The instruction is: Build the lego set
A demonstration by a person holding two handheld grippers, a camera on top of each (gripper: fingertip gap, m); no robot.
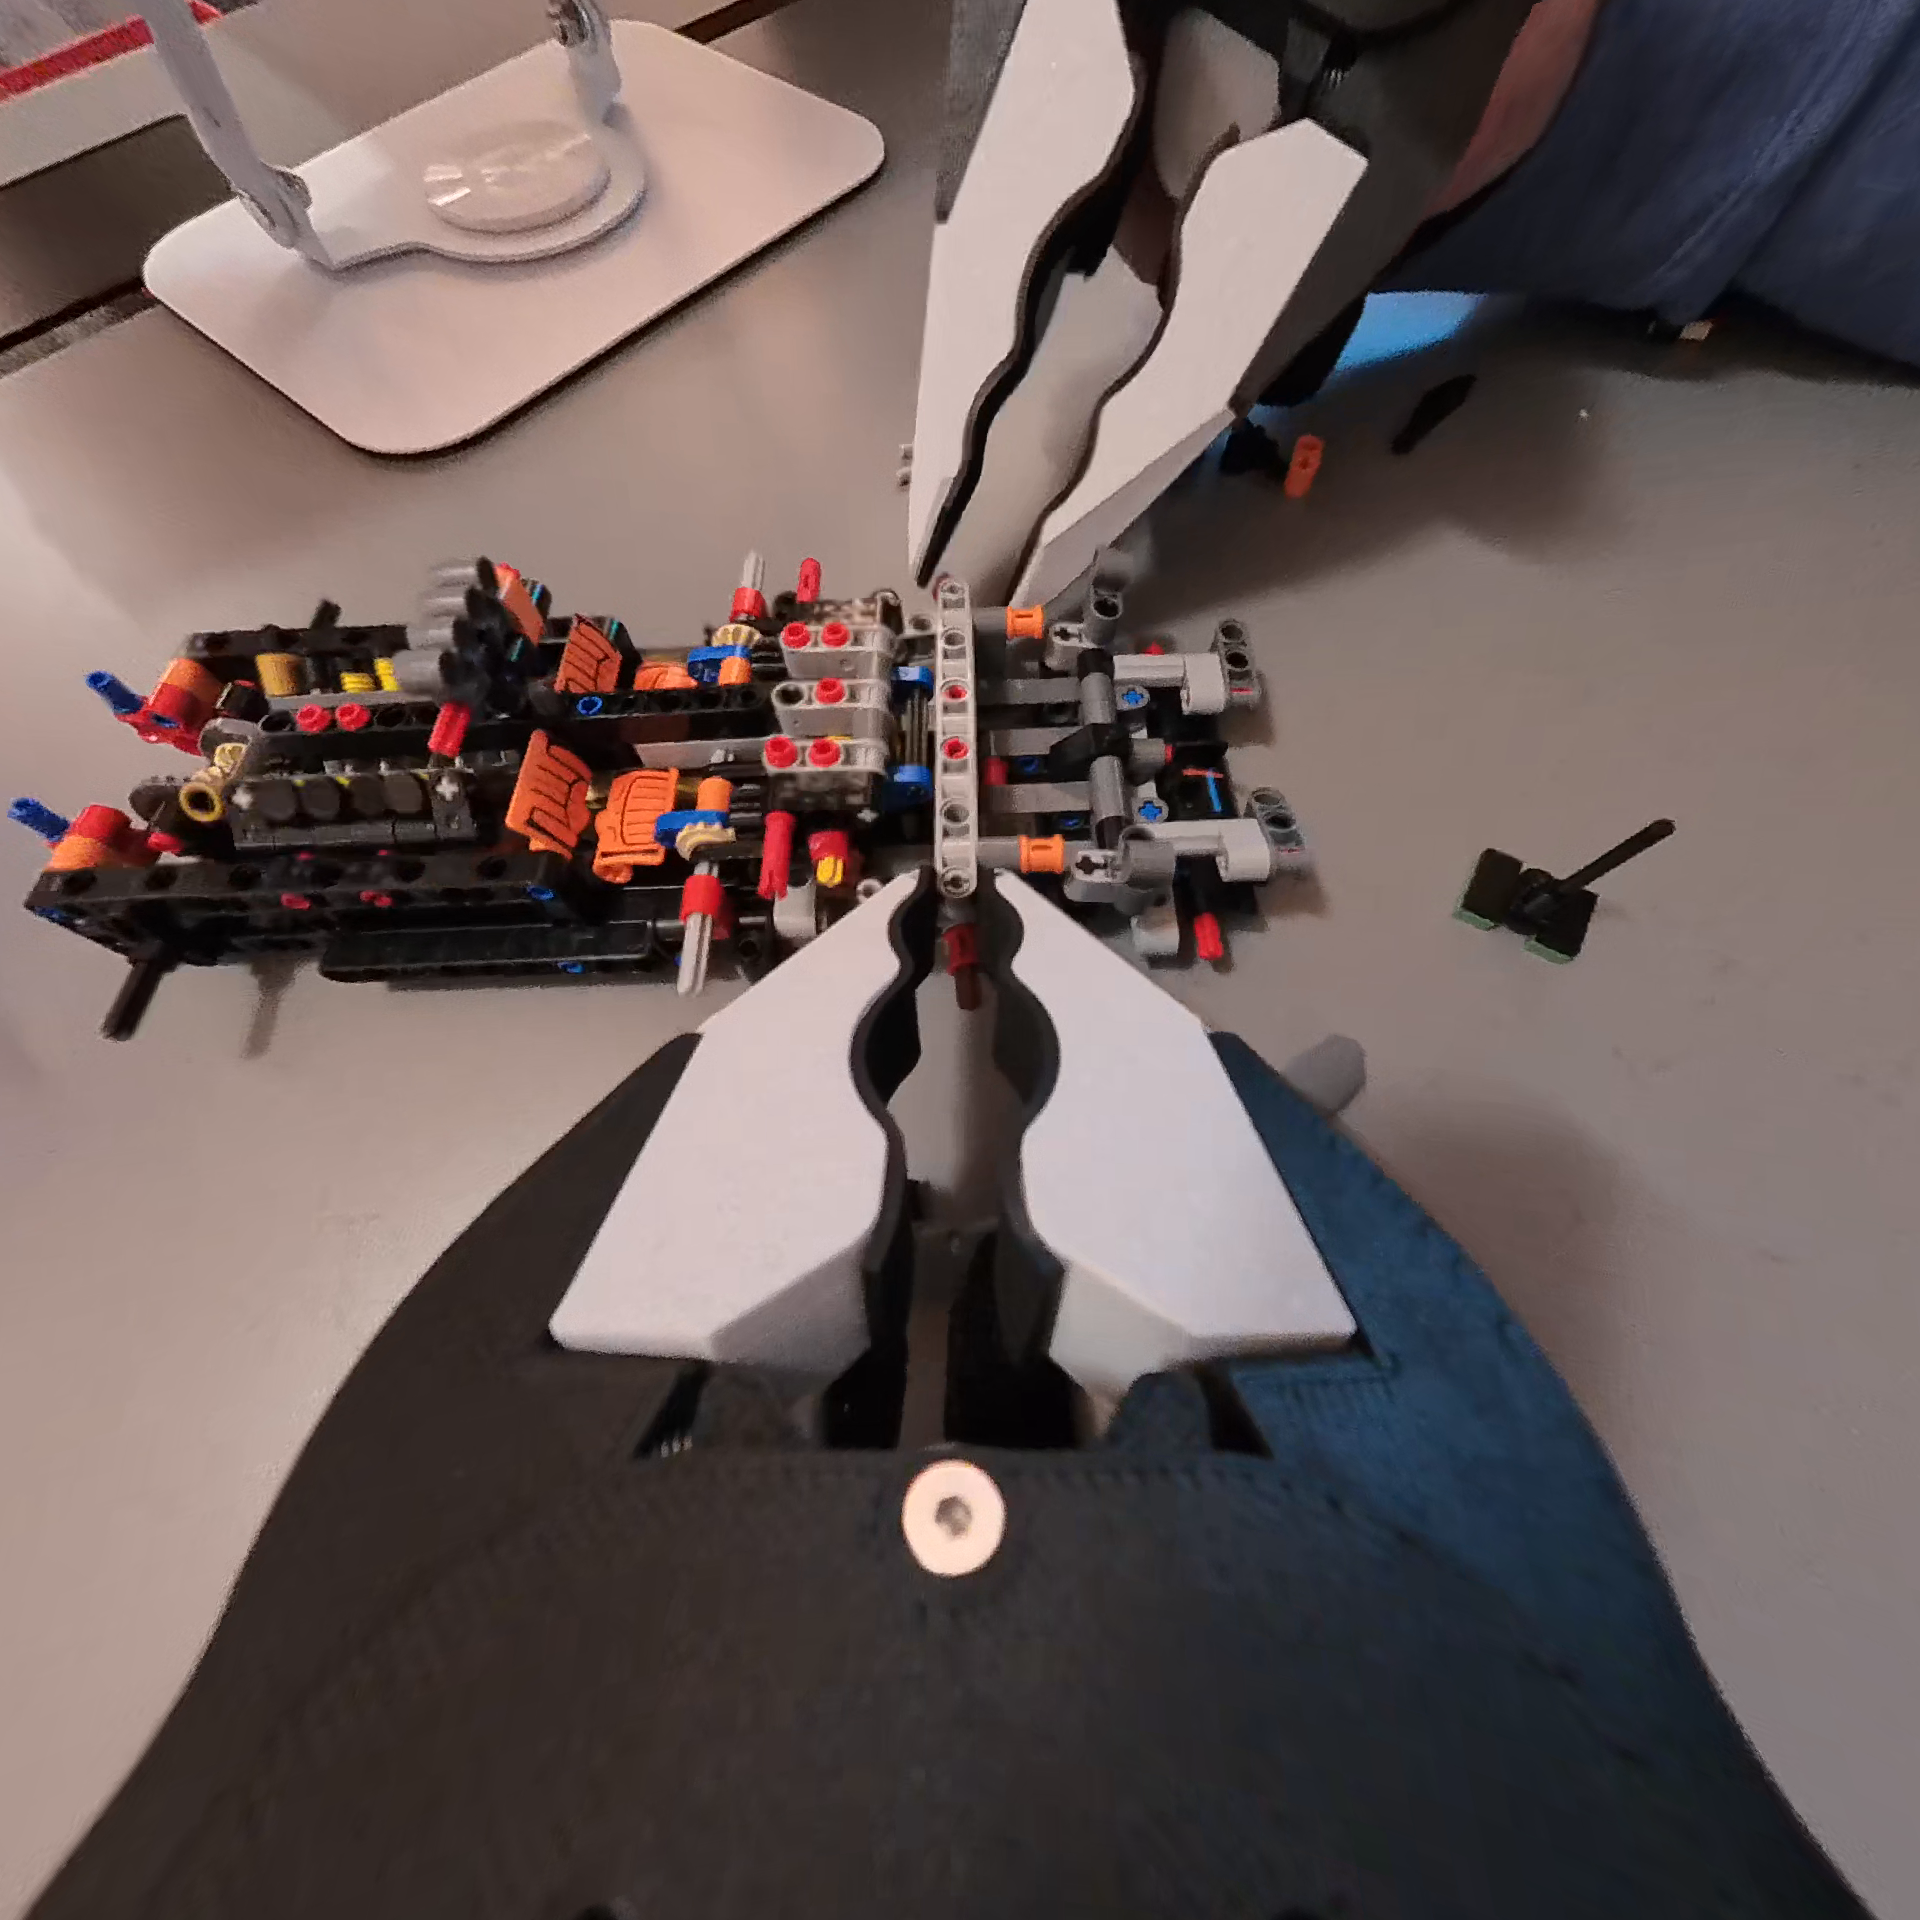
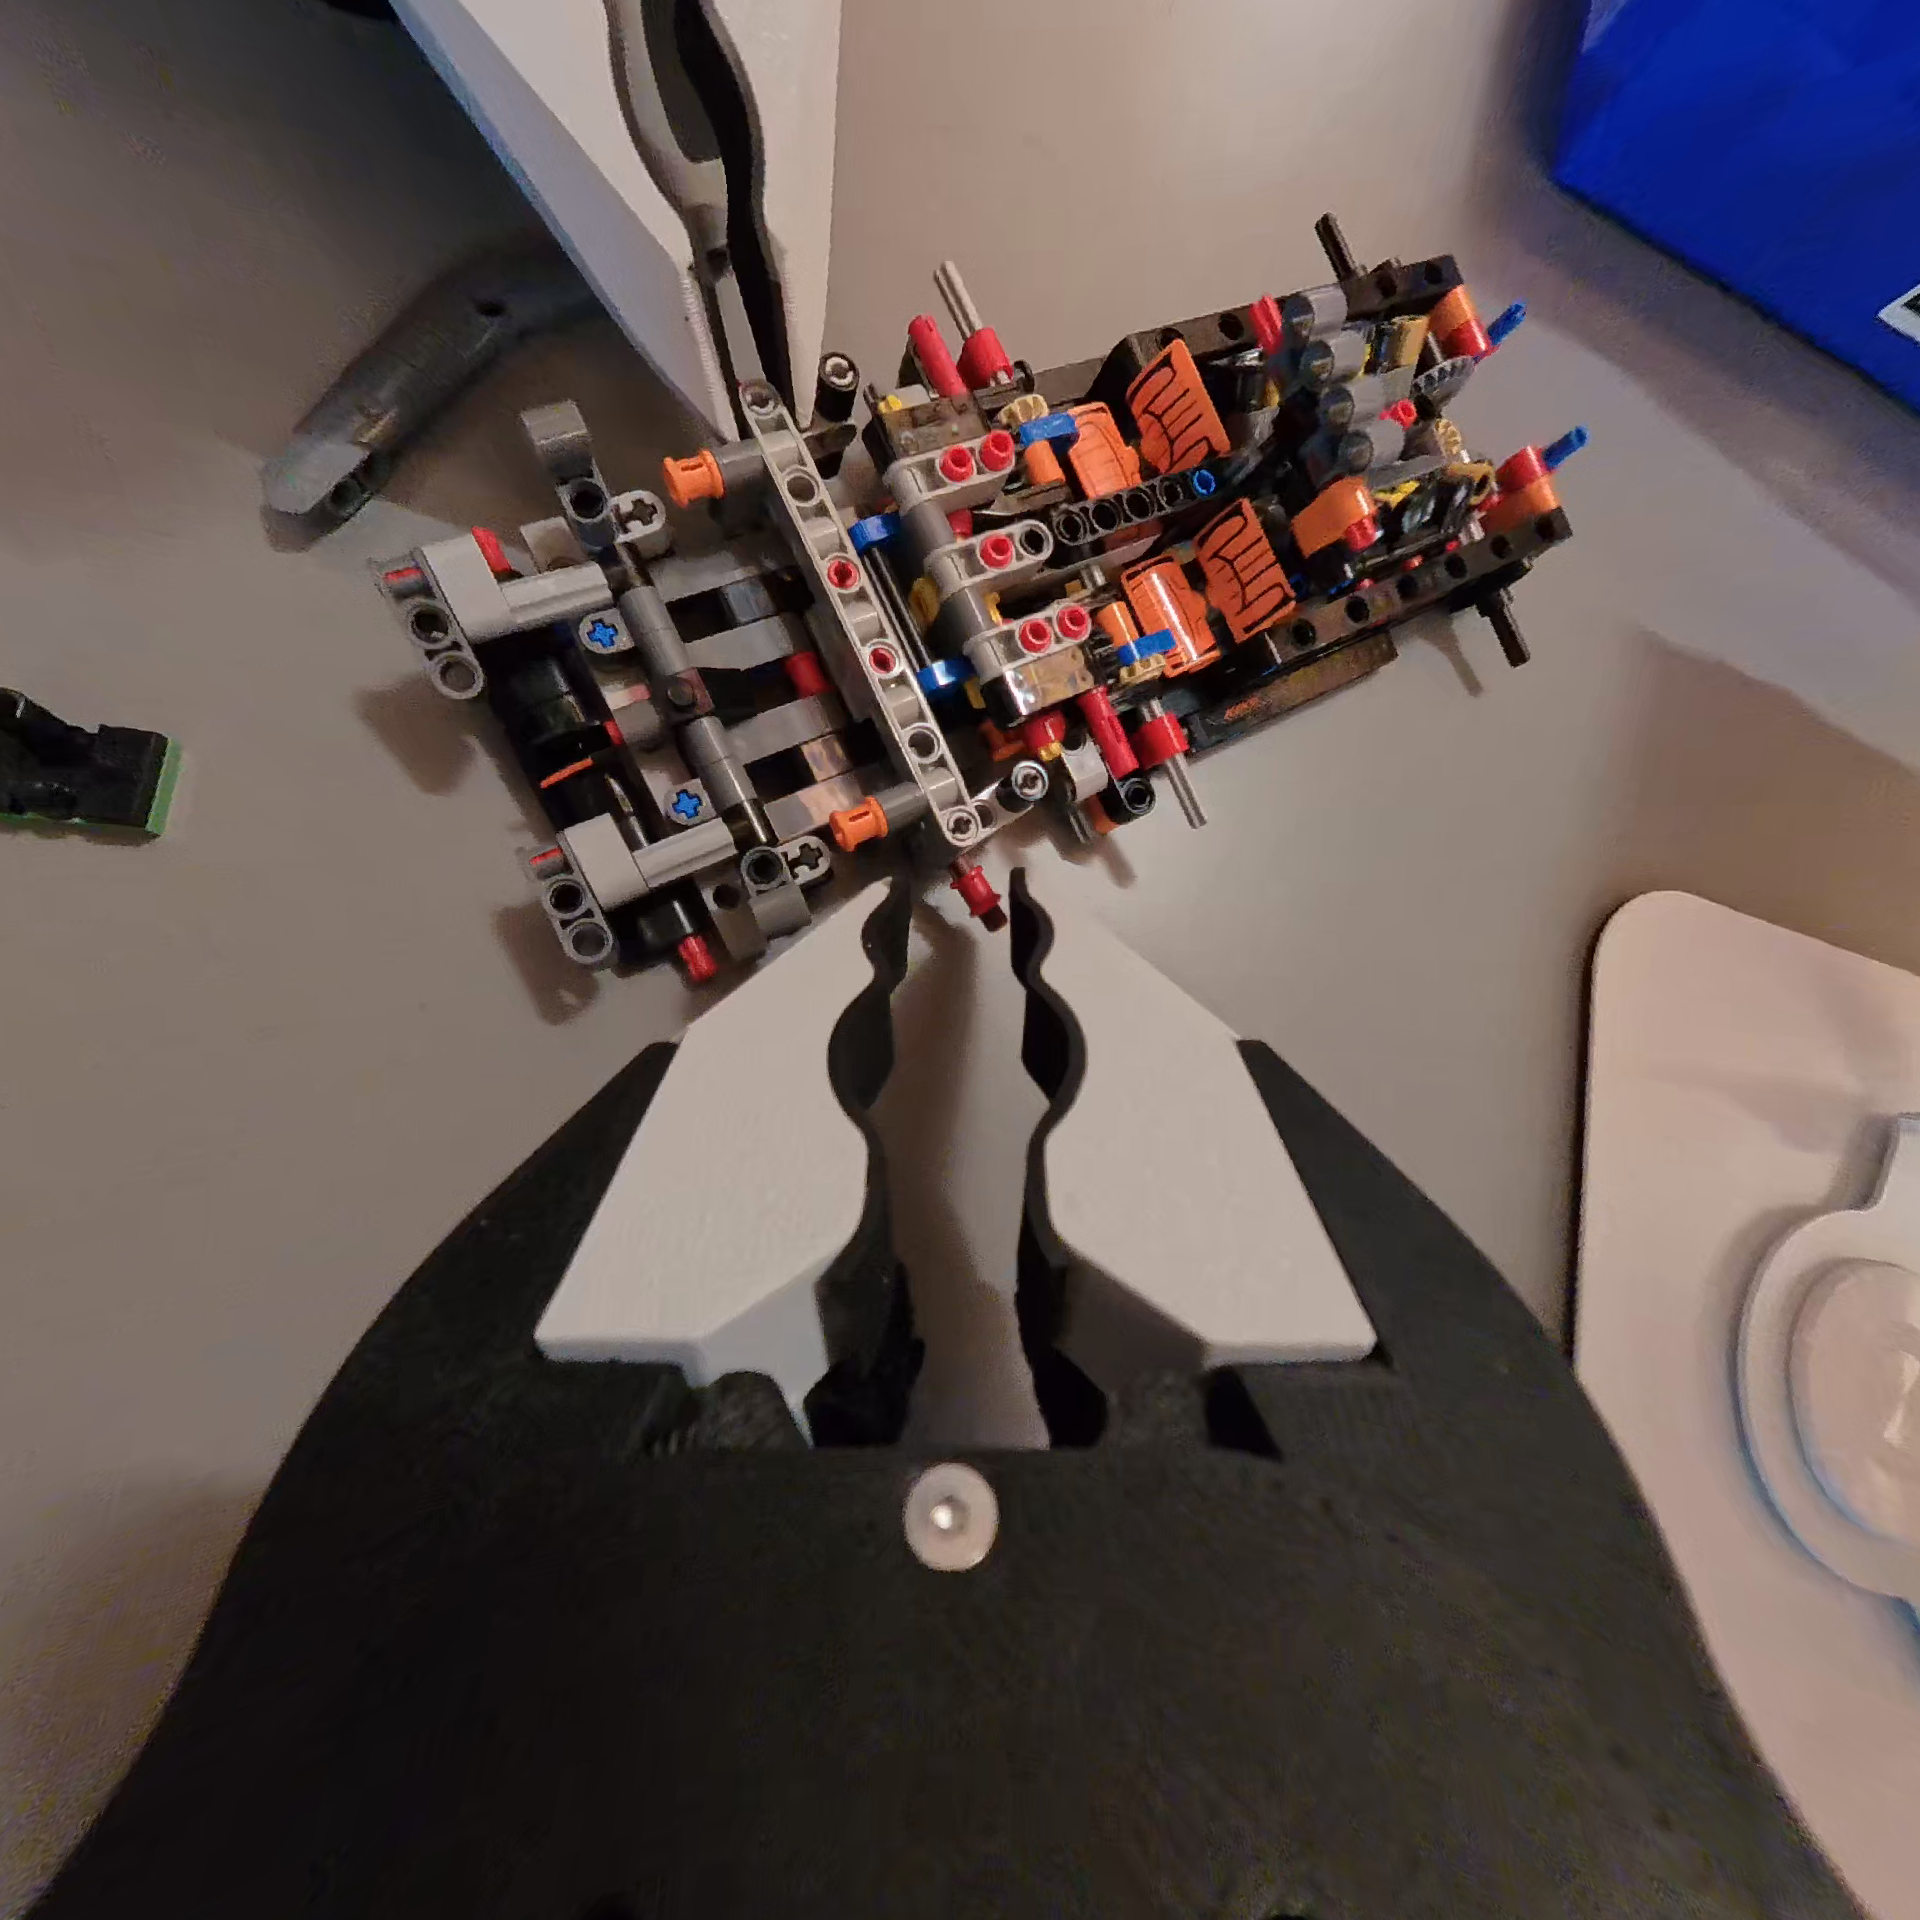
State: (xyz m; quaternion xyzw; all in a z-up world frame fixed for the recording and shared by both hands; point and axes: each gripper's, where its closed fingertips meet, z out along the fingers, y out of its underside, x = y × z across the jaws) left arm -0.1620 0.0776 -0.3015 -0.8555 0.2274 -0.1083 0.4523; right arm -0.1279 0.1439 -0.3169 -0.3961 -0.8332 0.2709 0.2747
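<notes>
In the middle of the grey table (image 1: pixel 416 1143) lies the lego model (image 1: pixel 623 769), a long car frame in black, grey, orange and red. In the left wrist view it runs from the left of the frame to the right. In the right wrist view it slants from the lower left up to the upper right. The left claw (image 1: pixel 958 894) comes up from the bottom of its frame, and the right claw (image 2: pixel 961 894) does the same in its own frame, so the two meet the model from opposite sides. A long grey beam (image 1: pixel 954 738) lies across the model and points from one claw to the other. Each claw is at one end of it, about equally near. The left claw's tips sit close on both sides of the beam's end, but I cannot tell if they squeeze it. The right claw's tips are a little apart, with a small red pin (image 2: pixel 977 894) in the gap just past the beam's end. I think the next move is to push on the beam from its ends. A small black and green piece (image 1: pixel 1527 899) lies apart at the right. A blue thing (image 2: pixel 1766 156) at the upper right has a label, cut off at the frame edge. I see no brand.
</notes>
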